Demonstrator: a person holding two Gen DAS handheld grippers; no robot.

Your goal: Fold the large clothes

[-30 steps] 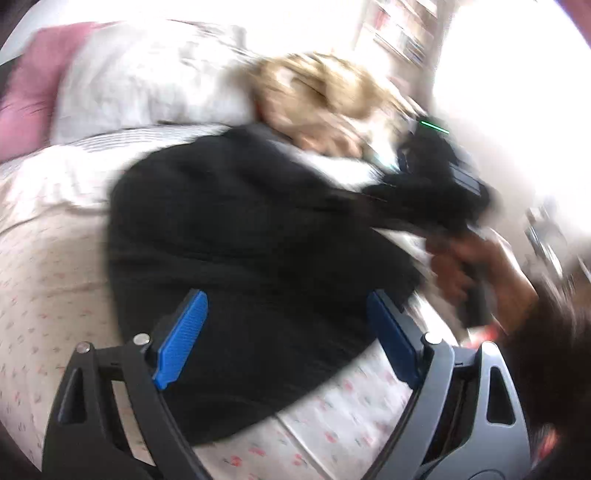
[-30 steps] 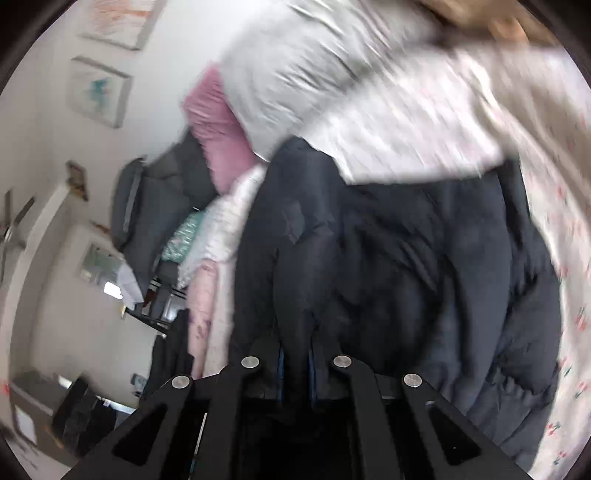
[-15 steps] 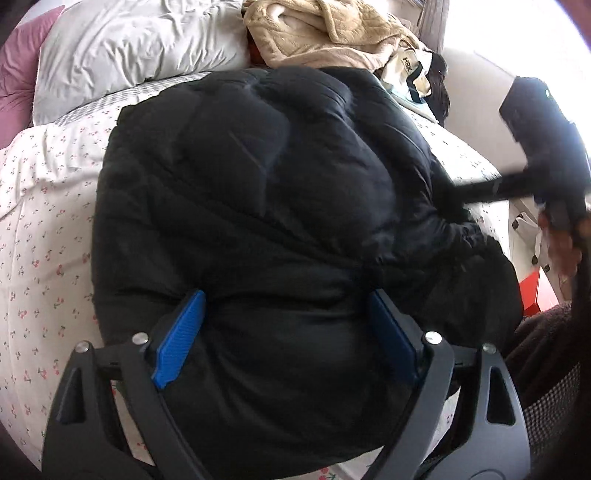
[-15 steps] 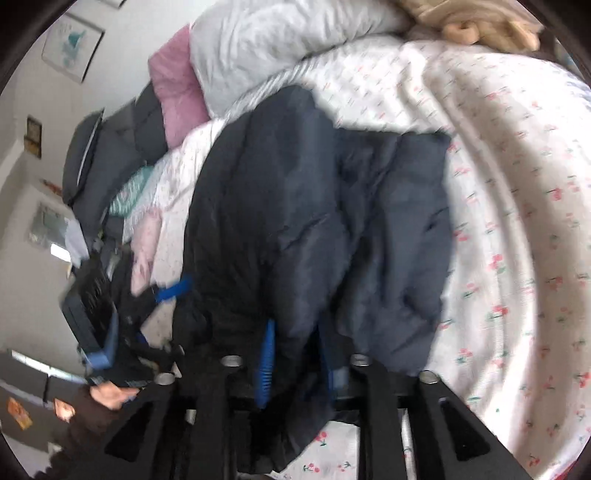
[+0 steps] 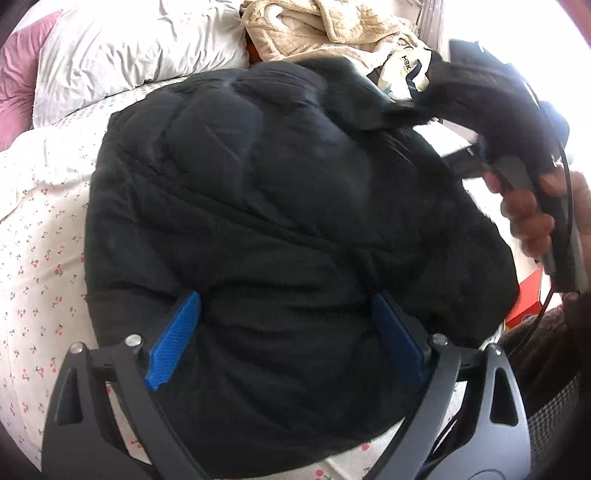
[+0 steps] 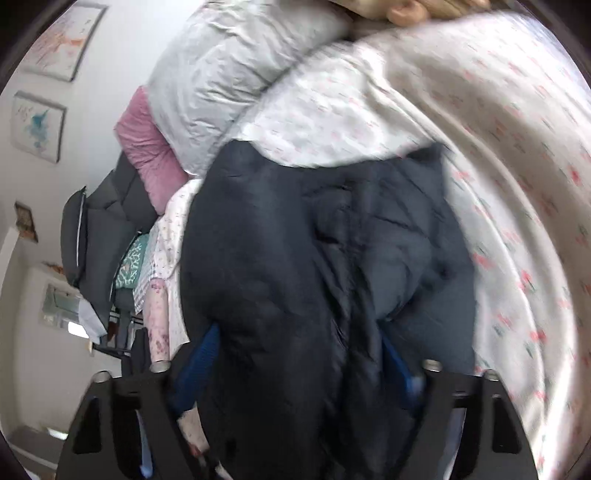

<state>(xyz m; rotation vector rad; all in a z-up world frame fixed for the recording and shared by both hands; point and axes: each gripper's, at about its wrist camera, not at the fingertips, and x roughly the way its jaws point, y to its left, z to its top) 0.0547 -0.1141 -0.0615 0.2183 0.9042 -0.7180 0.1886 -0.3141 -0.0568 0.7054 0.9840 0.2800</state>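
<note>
A large black puffer jacket [image 5: 266,206] lies bunched on the bed with the cherry-print sheet [image 5: 40,206]. My left gripper [image 5: 284,328] is open, its blue pads wide apart, low over the jacket's near part. In the right wrist view the jacket [image 6: 314,258] fills the centre. My right gripper [image 6: 299,365] is open there, its blue pads spread on either side of a jacket fold. The right gripper also shows in the left wrist view [image 5: 491,110], held in a hand at the jacket's far right edge.
A grey pillow [image 5: 129,59] and a pink pillow [image 5: 18,85] lie at the head of the bed. A beige blanket [image 5: 325,26] is heaped beyond the jacket. A red box [image 5: 528,299] sits off the bed's right side. Pictures [image 6: 40,125] hang on the wall.
My right gripper has opened; it was shut on a jacket fold in both earlier frames. The jacket has been pulled over and spread. My left gripper stayed open and came closer over it.
</note>
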